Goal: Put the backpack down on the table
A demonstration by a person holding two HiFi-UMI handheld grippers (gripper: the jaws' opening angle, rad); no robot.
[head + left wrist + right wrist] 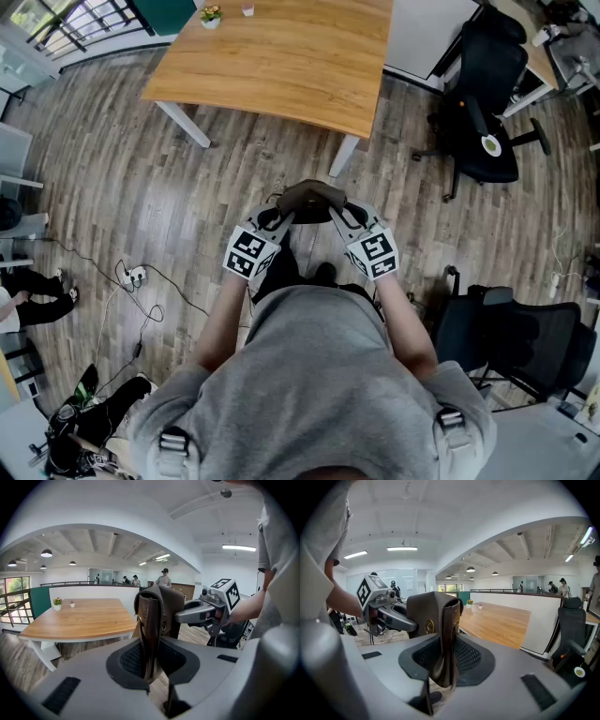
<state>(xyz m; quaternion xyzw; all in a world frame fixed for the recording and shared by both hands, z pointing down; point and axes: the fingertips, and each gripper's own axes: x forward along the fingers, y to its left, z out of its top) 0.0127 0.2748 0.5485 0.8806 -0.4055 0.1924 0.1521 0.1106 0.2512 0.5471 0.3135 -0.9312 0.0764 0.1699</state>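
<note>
A dark brown leather backpack point(310, 198) hangs in the air in front of the person, above the wooden floor and short of the table. My left gripper point(279, 218) is shut on its left side and my right gripper point(342, 215) on its right side. In the left gripper view a brown leather fold point(151, 620) stands upright, clamped between the jaws, with the right gripper point(206, 611) just beyond it. The right gripper view shows the same leather point(444, 630) pinched between its jaws, and the left gripper point(388, 613) beside it. The wooden table point(281, 56) lies ahead.
A small potted plant point(211, 15) and a cup point(247, 9) stand at the table's far edge. Black office chairs point(483, 103) point(525, 342) stand on the right. A power strip with cables point(136, 276) lies on the floor at the left. People stand far back point(164, 578).
</note>
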